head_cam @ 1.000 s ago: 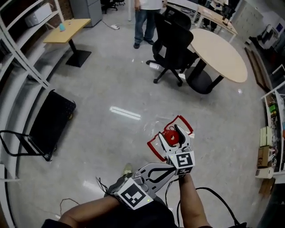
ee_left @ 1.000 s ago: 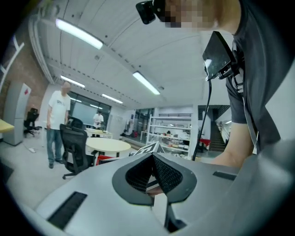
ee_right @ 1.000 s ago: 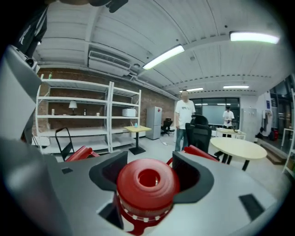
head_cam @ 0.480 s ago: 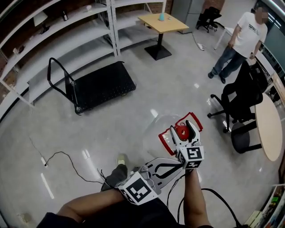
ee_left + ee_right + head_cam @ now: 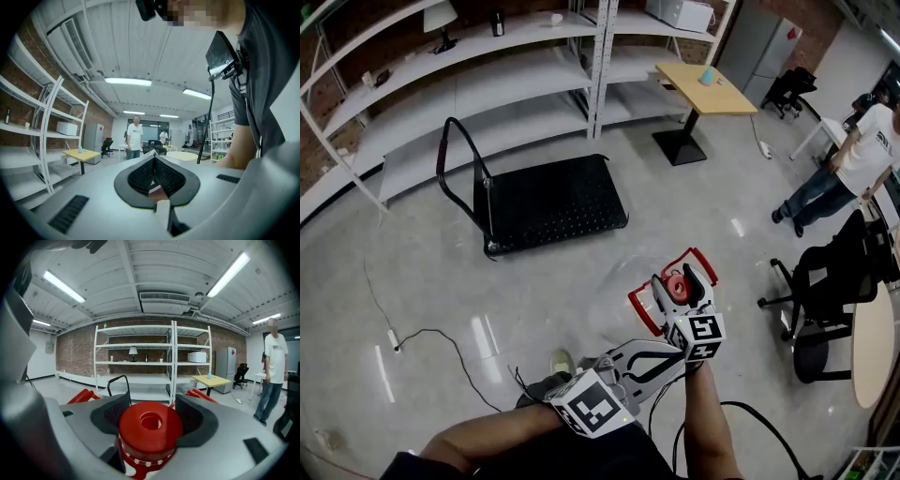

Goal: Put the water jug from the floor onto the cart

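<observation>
Floor separates cart edge from water jug in right gripper.

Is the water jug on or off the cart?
Off: the right gripper holds the clear, red-capped water jug, apart from the black platform cart.

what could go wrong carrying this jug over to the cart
1. The right claw grips the water jug only by its red cap, and the left claw is shut and gives no support. The jug may swing or slip.
2. A cable lies on the floor near the way to the cart, so it may be a trip hazard.
</observation>
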A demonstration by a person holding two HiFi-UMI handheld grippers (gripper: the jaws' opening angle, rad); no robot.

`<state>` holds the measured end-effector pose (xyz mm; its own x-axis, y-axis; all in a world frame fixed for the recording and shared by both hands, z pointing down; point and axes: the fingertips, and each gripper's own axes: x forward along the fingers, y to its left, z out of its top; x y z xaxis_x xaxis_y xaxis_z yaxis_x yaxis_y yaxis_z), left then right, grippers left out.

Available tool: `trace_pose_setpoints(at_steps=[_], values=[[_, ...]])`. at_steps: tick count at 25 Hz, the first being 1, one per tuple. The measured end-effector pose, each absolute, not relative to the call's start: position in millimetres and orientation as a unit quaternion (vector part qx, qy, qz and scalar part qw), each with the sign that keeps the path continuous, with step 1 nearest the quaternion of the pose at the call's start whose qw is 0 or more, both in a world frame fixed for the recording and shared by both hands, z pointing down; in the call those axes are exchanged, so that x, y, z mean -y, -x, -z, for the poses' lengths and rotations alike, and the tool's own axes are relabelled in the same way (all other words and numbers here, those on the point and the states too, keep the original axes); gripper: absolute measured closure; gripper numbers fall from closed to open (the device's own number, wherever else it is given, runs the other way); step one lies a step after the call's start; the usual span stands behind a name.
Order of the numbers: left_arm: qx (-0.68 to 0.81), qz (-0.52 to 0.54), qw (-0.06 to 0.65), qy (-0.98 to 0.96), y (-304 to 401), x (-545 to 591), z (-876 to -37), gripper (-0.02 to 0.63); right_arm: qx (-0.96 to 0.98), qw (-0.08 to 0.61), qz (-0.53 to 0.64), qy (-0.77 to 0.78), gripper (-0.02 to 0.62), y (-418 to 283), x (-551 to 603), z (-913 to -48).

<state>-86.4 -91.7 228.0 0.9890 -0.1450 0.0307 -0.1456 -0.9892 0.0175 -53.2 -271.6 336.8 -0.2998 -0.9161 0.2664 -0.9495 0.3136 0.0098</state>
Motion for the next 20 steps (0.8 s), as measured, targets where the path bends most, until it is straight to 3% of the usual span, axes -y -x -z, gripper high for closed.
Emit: trace_pose_setpoints(at_steps=[8, 20], values=[[0.133, -0.013, 0.017, -0.991, 168, 257, -225, 0.603, 0.824, 0.111, -0.060, -0.552, 0.299, 141, 451, -330], [0.234, -0.042, 0.027, -0.971, 177, 522, -257, 0.603, 0.881, 0.098, -0.041, -0.462, 0.299, 214, 723, -351]])
